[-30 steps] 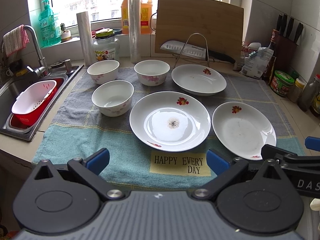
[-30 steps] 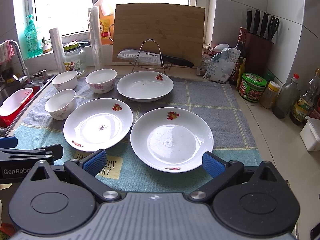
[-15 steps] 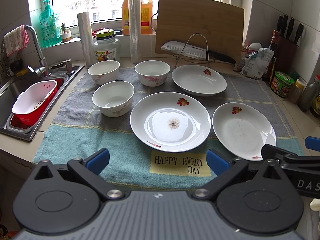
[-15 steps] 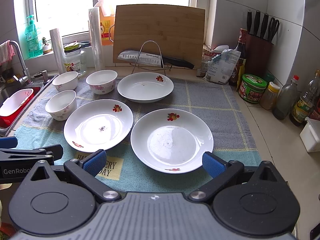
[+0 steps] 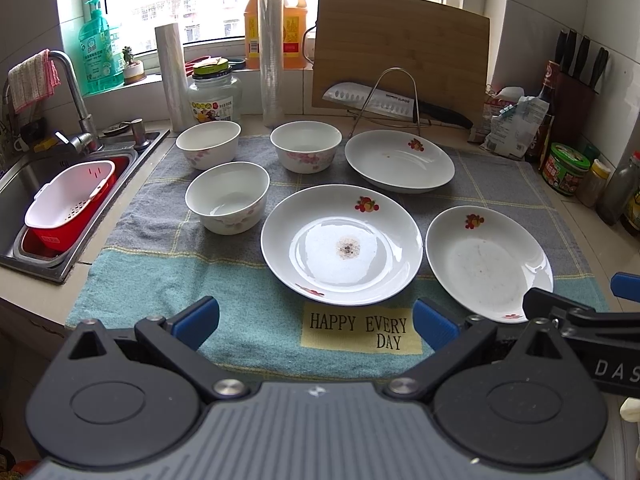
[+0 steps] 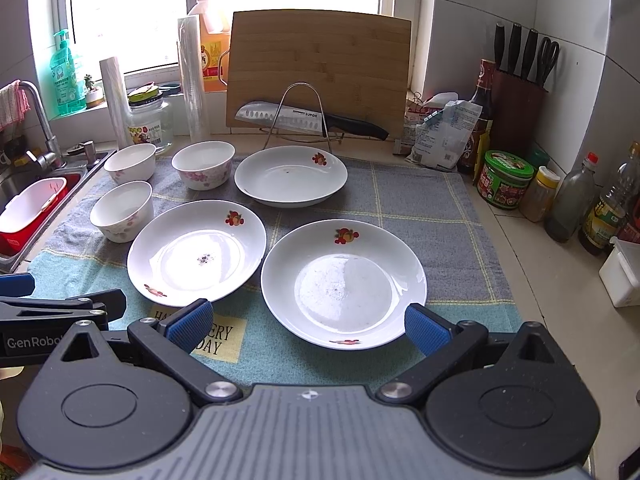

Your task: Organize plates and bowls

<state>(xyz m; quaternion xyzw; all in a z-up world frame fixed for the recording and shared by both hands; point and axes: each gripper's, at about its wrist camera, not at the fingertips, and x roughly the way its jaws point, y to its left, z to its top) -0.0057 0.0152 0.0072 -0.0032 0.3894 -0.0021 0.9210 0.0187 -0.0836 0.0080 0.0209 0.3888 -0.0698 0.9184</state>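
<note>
Just beyond right hand-held gripper [image 6: 308, 326] lies plate [image 6: 344, 284].

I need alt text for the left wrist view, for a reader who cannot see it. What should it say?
Three white plates and three white bowls lie separately on a towel on a kitchen counter, none stacked. The open left gripper hovers at the towel's near edge, holding nothing. A sink is at left; a cutting board leans behind.

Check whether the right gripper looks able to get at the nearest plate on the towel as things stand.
Probably yes. The right gripper is open and empty, the nearest plate lies directly ahead of it, and nothing sits between them; the middle plate lies apart to its left.
</note>
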